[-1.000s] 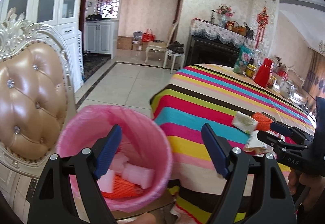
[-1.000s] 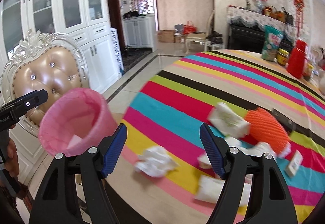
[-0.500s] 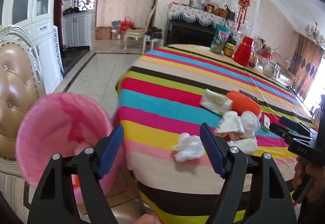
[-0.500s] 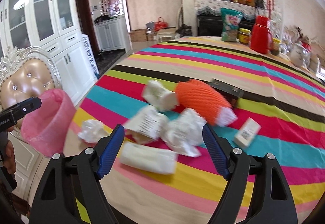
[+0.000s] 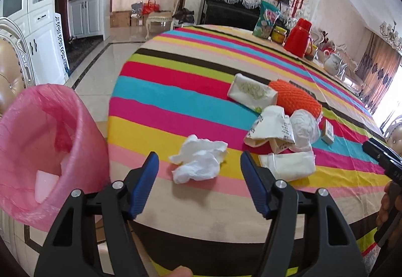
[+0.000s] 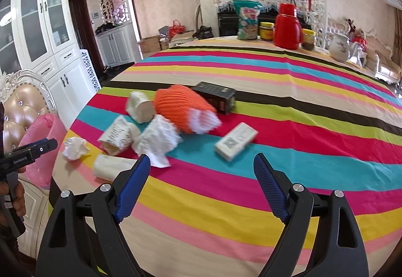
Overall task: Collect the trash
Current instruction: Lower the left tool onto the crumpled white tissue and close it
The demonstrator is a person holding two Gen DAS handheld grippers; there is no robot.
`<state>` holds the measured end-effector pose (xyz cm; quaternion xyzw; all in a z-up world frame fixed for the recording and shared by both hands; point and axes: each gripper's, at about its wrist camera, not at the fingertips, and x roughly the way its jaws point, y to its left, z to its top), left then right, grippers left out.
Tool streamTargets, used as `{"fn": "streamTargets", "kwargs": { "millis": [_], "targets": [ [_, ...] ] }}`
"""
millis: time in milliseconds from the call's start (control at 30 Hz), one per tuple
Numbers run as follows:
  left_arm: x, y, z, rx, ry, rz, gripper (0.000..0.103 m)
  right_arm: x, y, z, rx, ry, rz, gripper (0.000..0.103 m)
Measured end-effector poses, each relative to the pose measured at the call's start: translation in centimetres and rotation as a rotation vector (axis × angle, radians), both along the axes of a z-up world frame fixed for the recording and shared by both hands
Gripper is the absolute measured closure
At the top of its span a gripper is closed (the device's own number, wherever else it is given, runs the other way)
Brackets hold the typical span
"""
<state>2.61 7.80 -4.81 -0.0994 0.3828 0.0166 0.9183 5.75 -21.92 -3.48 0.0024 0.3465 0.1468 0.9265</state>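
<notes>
Trash lies in a cluster on the striped tablecloth [image 5: 155, 111]: a crumpled white tissue [image 5: 199, 159], paper cups [image 5: 272, 130], a folded white wad [image 5: 289, 165], an orange foam net [image 5: 295, 98] and a small white box [image 6: 236, 141]. My left gripper [image 5: 199, 165] hovers just in front of the crumpled tissue, jaws closing, pads clear of it. My right gripper [image 6: 202, 164] hangs over bare cloth short of the white box, jaws opening, nothing between them. A pink-lined bin [image 5: 37, 151] stands off the table's left edge with foam pieces inside.
A black box [image 6: 216, 97] lies behind the orange net. At the table's far side stand a red flask [image 6: 287, 25], jars, a snack bag [image 6: 247, 19] and a white teapot [image 6: 339, 47]. A padded chair [image 6: 23, 108] stands behind the bin.
Both grippers swung from the bin toward the trash on the table. The left jaws narrowed and now frame the crumpled tissue; the right jaws widened and shifted right toward the white box.
</notes>
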Motion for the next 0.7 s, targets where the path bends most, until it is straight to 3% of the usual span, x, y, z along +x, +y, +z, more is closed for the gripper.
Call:
{"fn": "streamTargets", "kwargs": {
  "millis": [500,700],
  "targets": [
    [3.1,-1.0,-2.3,0.018,0.082,0.028,0.039,1.5,-3.2,-0.6,-0.008,0.018,-0.036,0.019],
    [4.2,-1.3,-2.9,0.033,0.103,0.025,0.049,2.7,-2.9,0.0,-0.028,0.006,-0.024,0.019]
  ]
}}
